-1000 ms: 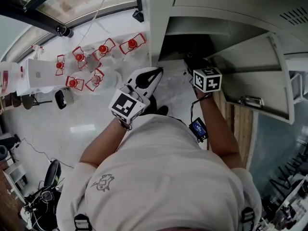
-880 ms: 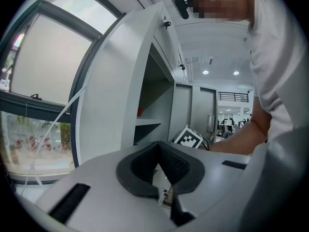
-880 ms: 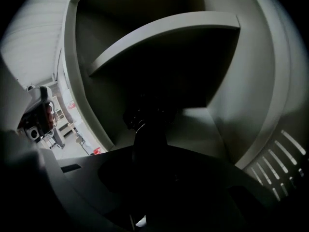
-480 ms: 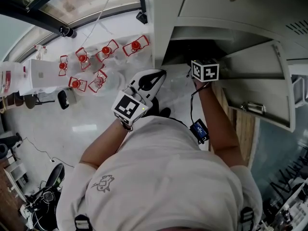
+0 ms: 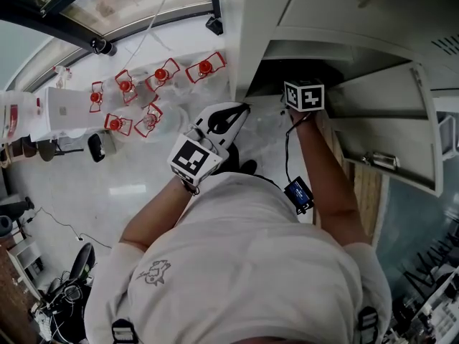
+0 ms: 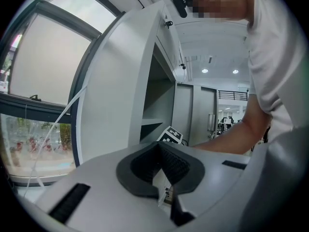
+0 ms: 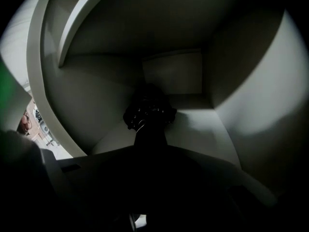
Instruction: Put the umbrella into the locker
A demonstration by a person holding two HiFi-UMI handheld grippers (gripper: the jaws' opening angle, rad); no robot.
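Inside the locker, seen along the right gripper, we find the umbrella. It is black and folded, and it runs out from between the jaws toward the back wall of the compartment. These jaws are clamped on its near end. Its bunched far end lies low, close to where the compartment's floor meets the back wall, though we cannot tell whether it rests there. From the head view we see only this gripper's marker cube at the mouth of the dark compartment, with the forearm reaching in behind it. The locker's door stands swung open to the right. The left gripper is held outside, just beside the locker's left wall and above the pale floor. In the left gripper view its dark pads meet at the tips with nothing between them.
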